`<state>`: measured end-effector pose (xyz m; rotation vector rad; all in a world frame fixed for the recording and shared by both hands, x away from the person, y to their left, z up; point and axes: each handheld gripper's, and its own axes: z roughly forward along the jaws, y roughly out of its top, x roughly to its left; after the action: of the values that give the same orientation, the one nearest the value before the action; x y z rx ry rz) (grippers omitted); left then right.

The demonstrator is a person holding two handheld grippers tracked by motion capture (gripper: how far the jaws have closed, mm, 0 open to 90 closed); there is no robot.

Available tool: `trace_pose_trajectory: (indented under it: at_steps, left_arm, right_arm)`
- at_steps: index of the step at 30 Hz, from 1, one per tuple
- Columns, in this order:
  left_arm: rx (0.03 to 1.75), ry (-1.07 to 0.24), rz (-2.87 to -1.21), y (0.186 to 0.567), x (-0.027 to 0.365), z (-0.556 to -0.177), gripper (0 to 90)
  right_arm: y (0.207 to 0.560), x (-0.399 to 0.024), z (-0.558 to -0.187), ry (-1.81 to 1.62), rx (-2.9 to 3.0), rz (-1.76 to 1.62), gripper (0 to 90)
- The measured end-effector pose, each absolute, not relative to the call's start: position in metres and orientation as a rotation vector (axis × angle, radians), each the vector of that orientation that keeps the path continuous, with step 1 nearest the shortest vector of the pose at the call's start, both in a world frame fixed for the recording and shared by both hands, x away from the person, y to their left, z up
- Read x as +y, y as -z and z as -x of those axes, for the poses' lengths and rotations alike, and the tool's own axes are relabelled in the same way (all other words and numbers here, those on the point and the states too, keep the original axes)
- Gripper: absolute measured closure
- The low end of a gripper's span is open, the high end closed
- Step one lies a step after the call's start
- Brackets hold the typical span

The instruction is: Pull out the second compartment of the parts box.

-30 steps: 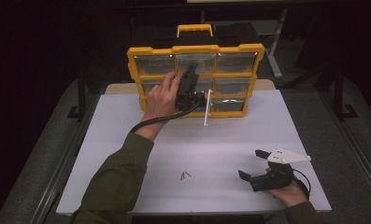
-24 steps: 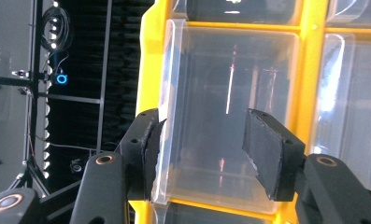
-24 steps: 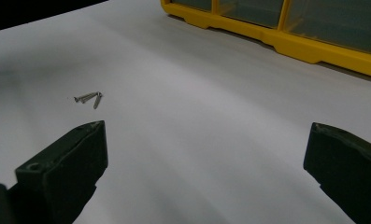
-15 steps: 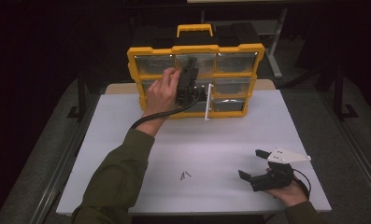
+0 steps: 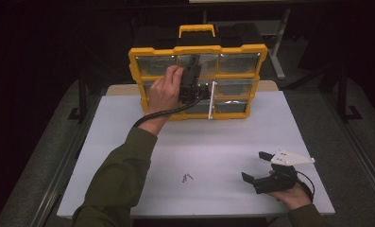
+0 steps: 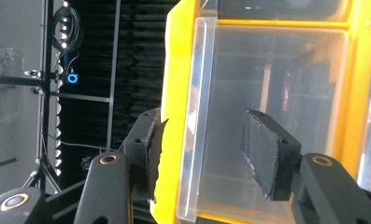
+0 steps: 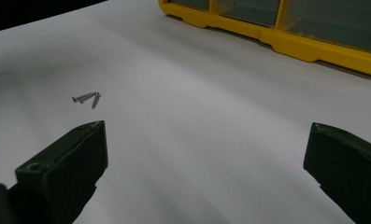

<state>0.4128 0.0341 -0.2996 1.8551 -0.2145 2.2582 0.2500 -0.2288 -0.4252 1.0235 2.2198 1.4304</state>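
Your left gripper (image 5: 191,85) has its jaws set around the edge of a clear drawer (image 6: 267,116) in the yellow organizer (image 5: 197,49), one pad behind the yellow frame, the other apart from the clear front, no firm clamp visible. The organizer stands upright at the white table's (image 5: 223,142) far edge. Your right gripper (image 5: 257,166) rests near the front edge, jaws wide apart and empty, with 2 screws (image 5: 187,178) lying well to its left.

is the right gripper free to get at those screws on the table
Probably yes: the right gripper rests with jaws open, and only bare white table lies between it and the screws.
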Motion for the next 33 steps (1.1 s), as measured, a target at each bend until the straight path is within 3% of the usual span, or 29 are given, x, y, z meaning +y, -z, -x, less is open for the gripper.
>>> trace_pose_trajectory:
  at_steps: [16, 33]
  left_arm:
    - [-0.228, -2.281, -1.848, 0.2943, 0.0287, -0.4185, 51.9]
    - [-0.209, -2.261, -1.879, 0.2899, 0.0311, -0.4194, 65.2]
  right_arm:
    - [0.4255, -0.2303, -0.2501, -1.435, 2.217, -1.027, 0.0]
    - [0.4258, -0.2302, -0.2497, -1.436, 2.217, -1.031, 0.0]
